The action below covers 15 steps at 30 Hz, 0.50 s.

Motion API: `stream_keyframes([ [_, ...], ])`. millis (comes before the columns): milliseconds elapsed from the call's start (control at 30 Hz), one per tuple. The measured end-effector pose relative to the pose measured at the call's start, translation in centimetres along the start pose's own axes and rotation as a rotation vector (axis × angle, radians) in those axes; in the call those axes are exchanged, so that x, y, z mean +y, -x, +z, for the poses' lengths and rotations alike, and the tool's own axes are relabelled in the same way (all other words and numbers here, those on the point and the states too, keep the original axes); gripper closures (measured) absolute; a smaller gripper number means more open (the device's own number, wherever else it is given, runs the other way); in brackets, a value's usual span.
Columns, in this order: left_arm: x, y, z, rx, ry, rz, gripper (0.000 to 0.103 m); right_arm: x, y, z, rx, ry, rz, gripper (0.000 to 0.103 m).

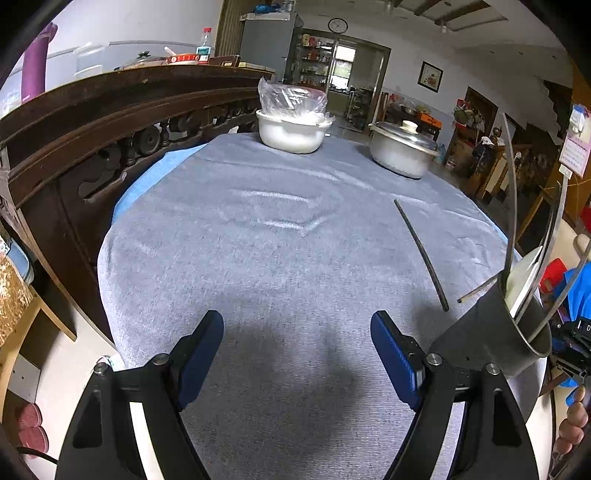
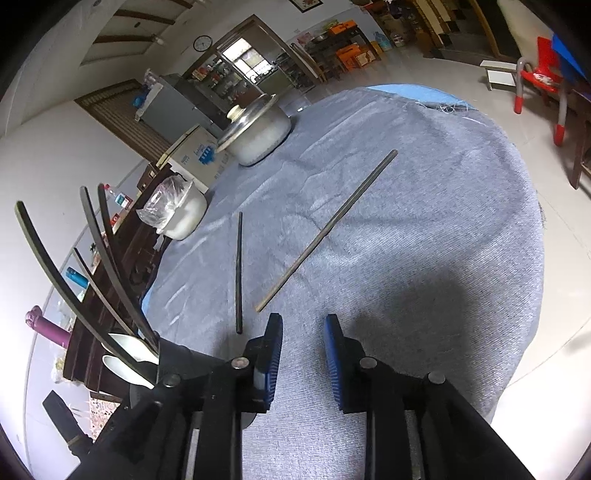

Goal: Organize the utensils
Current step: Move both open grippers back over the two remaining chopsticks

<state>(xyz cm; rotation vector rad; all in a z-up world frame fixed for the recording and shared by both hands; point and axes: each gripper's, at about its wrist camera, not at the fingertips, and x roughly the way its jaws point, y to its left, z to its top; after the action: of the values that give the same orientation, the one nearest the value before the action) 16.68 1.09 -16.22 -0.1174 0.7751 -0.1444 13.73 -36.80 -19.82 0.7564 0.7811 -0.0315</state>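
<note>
Two loose chopsticks point(image 2: 239, 273) point(image 2: 327, 230) on cloth, one utensil cup point(image 1: 491, 332), two pots point(image 1: 402, 149) point(image 1: 291, 129), both tools point(image 1: 297, 354) point(image 2: 303, 363) open, empty.

A lived-in home, in a large open room that joins a kitchen. A round bench point(image 1: 295, 236) covered with a grey cloth carries a lidded metal pot point(image 1: 402, 147) and a white bowl point(image 1: 291, 133) with a plastic bag in it. Beside it stands a dark carved wooden sideboard point(image 1: 110, 122) loaded with bottles and a pan lid. Further back are a grey fridge point(image 1: 266, 46), shelves of jars point(image 1: 314, 59) by a doorway, a round wall clock point(image 1: 337, 25), a framed picture point(image 1: 430, 76) and a hanging calendar point(image 1: 576, 144). A red plastic chair point(image 2: 543, 81) stands on the pale tiled floor point(image 2: 443, 70).
</note>
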Motion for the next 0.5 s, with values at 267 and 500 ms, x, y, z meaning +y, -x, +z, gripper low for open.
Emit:
stream_keyframes([
  [267,0.6,-0.9,-0.1,0.019,0.017,-0.005,0.021,0.1,-0.7,-0.1,0.011,0.001,-0.017,0.077],
  [500,0.8,-1.4,0.1,0.027,0.025,-0.014,0.021,0.4,-1.0,0.1,0.017,0.01,-0.021,0.077],
])
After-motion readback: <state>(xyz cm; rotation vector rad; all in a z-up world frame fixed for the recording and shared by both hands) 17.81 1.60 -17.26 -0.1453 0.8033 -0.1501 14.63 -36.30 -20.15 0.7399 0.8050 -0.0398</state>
